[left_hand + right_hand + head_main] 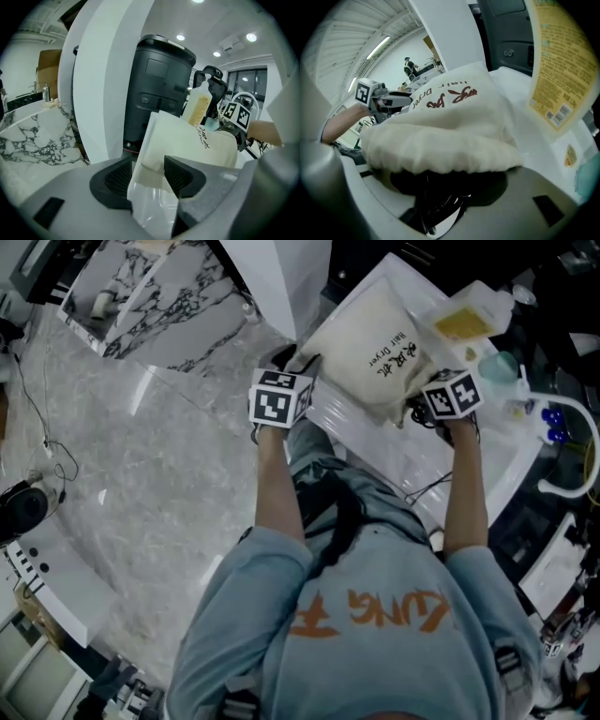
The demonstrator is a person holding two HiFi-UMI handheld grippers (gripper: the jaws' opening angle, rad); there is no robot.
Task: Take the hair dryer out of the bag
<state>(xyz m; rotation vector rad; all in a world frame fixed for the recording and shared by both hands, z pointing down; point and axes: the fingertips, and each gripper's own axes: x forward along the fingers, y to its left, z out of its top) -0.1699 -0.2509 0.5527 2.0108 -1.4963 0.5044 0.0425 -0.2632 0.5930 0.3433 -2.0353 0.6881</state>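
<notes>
A cream cloth bag (375, 343) printed "Hair Dryer" lies on the white counter (394, 460). My left gripper (302, 362) is at its near left corner. In the left gripper view that flat corner (150, 154) of the bag runs between the jaws of the left gripper (147, 176), which stand wide and open. My right gripper (419, 411) is at the bag's gathered mouth (440, 150), which drapes over the jaws of the right gripper (447, 187) and hides the fingertips. A black cord (436, 206) hangs out of the mouth between them. The hair dryer itself is hidden inside the bag.
A clear bottle with a yellow label (469, 315) stands just behind the bag, close to the right gripper. A tall black appliance (159, 84) rises behind the bag's corner. A white faucet loop (572, 474) is at the right and a marble top (159, 296) at the far left.
</notes>
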